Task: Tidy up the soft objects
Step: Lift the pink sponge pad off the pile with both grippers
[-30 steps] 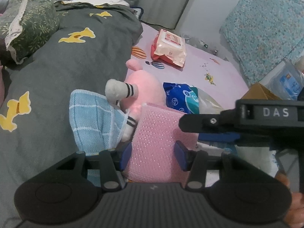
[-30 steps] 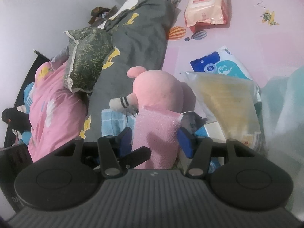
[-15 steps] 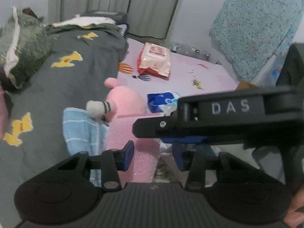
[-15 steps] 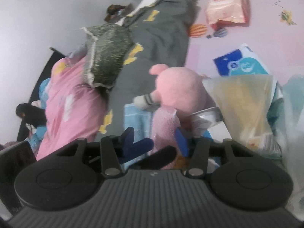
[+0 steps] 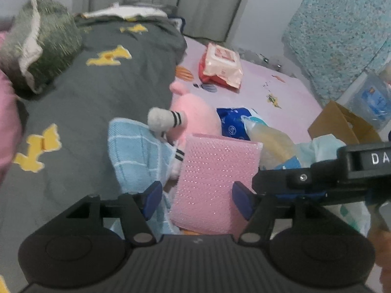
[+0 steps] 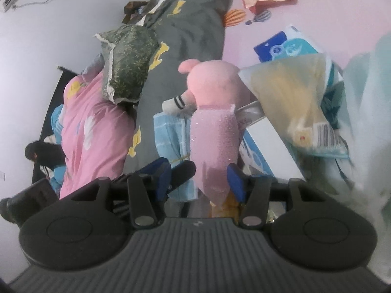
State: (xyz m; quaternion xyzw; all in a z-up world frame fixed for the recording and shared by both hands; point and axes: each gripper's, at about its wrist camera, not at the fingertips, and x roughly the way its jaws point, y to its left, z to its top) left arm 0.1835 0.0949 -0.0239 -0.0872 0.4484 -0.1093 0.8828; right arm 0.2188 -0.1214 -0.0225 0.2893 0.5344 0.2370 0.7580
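A pink glittery cloth stands upright between the fingers of my left gripper. Those jaws are opening, and the left pad is clear of the cloth. My right gripper reaches in from the right and has the same cloth between its pads. Its right pad is against the cloth while its jaws ease open slightly. One left-gripper finger crosses in front of it. Behind the cloth lie a pink plush toy, a grey striped sock and a blue checked towel.
A grey quilt with yellow shapes and a green pillow fill the left. On the pink sheet lie a wipes pack, a blue pack and a clear bag of yellow stuff. A cardboard box stands at the right.
My left gripper's jaws have widened and the squeezed cloth has spread flat again. The right gripper, which crossed the left view, has drawn back to the right.
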